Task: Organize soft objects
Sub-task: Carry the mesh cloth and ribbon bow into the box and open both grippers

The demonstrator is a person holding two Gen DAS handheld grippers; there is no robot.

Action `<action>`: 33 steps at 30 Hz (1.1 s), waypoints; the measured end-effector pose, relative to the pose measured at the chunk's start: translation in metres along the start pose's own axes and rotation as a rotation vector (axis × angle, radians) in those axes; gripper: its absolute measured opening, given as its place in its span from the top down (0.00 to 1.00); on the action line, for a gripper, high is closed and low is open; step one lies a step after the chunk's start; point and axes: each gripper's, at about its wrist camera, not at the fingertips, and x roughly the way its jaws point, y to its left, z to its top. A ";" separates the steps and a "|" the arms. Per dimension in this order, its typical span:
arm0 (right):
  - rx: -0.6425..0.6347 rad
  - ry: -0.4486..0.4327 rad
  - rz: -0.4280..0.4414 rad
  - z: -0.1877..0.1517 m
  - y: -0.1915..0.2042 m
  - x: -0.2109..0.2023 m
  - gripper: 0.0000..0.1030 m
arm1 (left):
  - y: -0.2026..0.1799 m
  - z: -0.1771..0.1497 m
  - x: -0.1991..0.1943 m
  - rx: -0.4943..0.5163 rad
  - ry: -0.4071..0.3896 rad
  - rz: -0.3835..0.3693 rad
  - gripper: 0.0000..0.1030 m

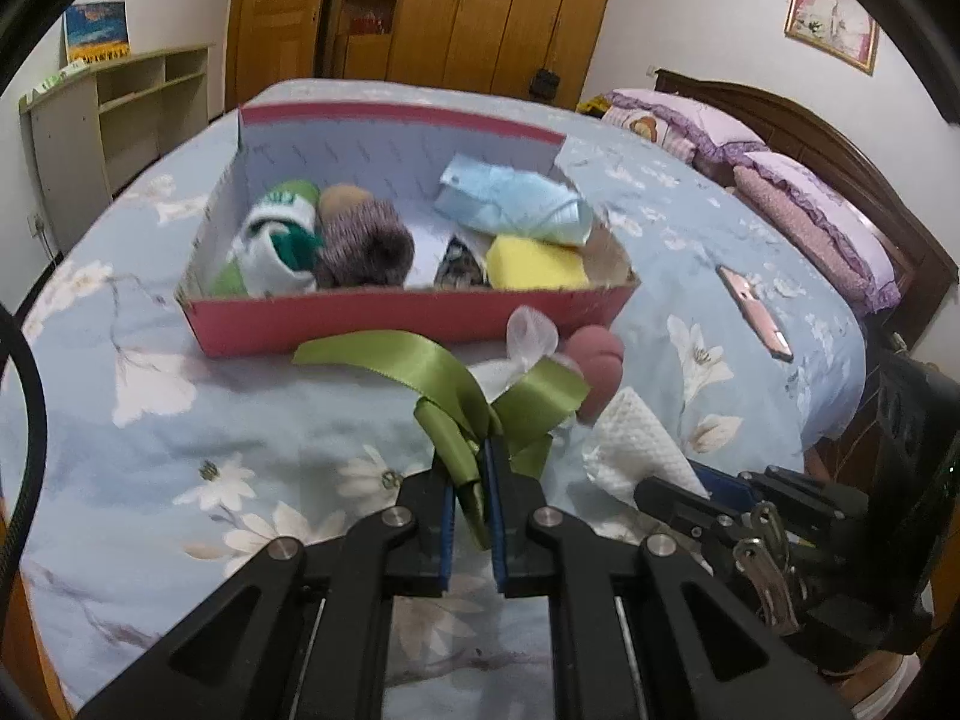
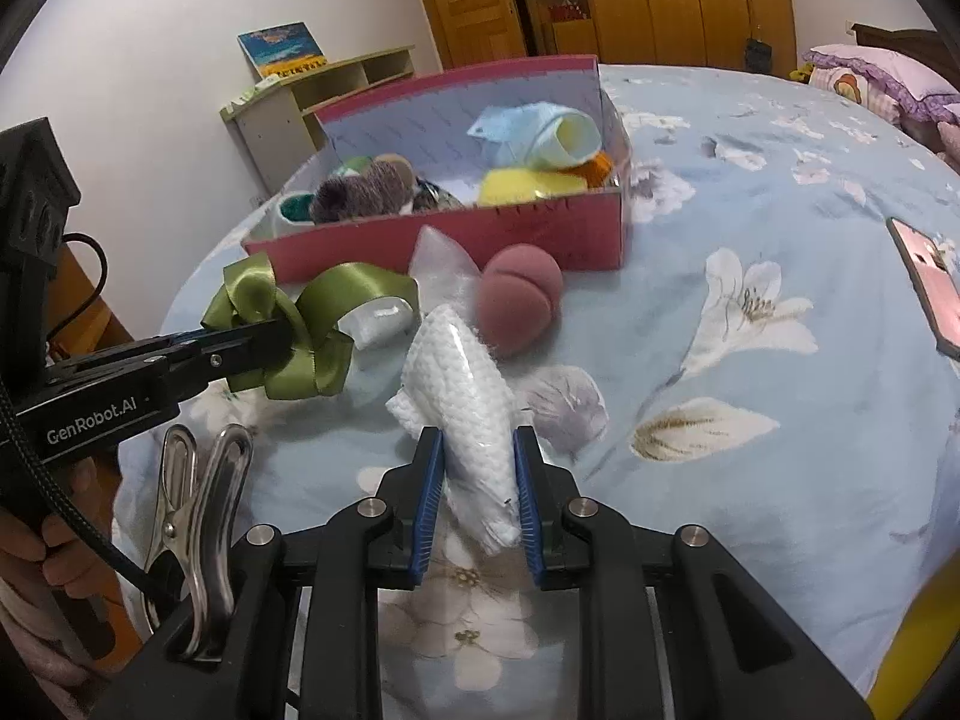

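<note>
A pink cardboard box (image 1: 384,315) (image 2: 456,237) stands on the bed with socks, a yellow sponge (image 1: 534,264) and a light blue cloth (image 1: 510,201) inside. My left gripper (image 1: 471,456) (image 2: 282,333) is shut on a green satin ribbon (image 1: 438,372) (image 2: 306,324) in front of the box. My right gripper (image 2: 478,438) is shut on a white wrapped cloth roll (image 2: 468,384) (image 1: 636,438). A dusty-pink makeup sponge (image 1: 597,369) (image 2: 519,297) lies on the bed between the roll and the box. A clear plastic wrap (image 2: 438,261) lies beside it.
A pink phone (image 1: 756,312) (image 2: 927,282) lies on the floral bedspread to the right. Purple pillows (image 1: 798,204) rest against the headboard. A beige shelf (image 1: 114,114) and wooden wardrobes (image 1: 480,6) stand beyond the bed. A metal clip (image 2: 198,516) hangs on my right gripper.
</note>
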 end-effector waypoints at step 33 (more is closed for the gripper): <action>-0.110 -0.133 -0.003 0.104 0.043 -0.014 0.77 | 0.031 0.098 -0.022 -0.002 -0.142 0.073 0.91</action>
